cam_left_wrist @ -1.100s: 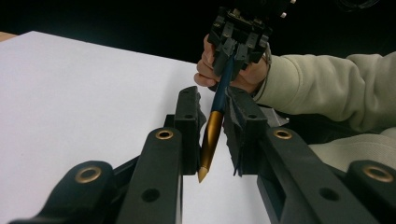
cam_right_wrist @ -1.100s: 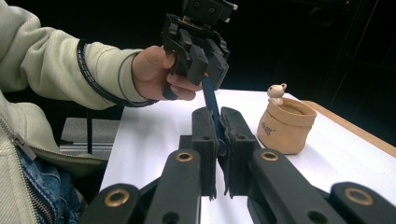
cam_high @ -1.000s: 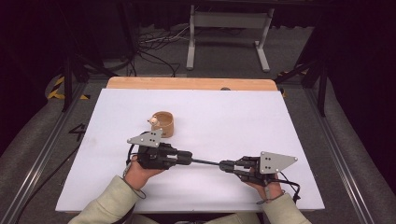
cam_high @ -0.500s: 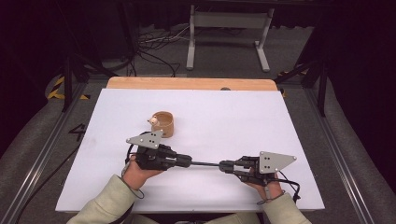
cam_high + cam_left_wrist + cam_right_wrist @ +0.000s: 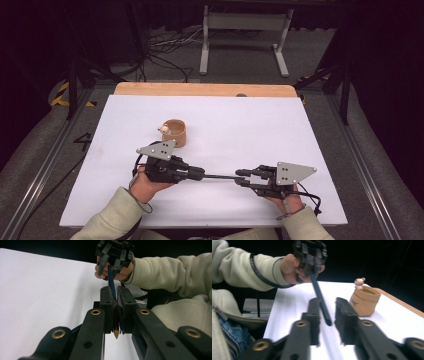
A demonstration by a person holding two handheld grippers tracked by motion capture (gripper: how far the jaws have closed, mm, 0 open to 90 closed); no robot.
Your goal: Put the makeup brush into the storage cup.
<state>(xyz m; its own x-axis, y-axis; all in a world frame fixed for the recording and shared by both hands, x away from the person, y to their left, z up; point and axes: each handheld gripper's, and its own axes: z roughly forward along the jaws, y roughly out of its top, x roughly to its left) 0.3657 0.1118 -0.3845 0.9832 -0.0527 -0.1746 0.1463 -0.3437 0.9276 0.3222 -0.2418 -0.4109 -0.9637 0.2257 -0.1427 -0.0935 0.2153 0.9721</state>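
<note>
Dark pencil (image 5: pixel 220 176) spans gap between both tongs, held level above white surface (image 5: pixel 300 140).
Left tongs (image 5: pixel 116 302) clenched on its pointed end.
Right tongs (image 5: pixel 327 312) released, jaws apart around blunt end, likely mid-handover.
Tan pouch-shaped cup (image 5: pixel 174 133) stands beyond left tongs, probably pencil's destination.

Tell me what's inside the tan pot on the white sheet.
The tan pot stands open, a small figurine perched at its rim. In the right gripper view its near wall hides the interior; in the high view it is too small to tell.
</note>
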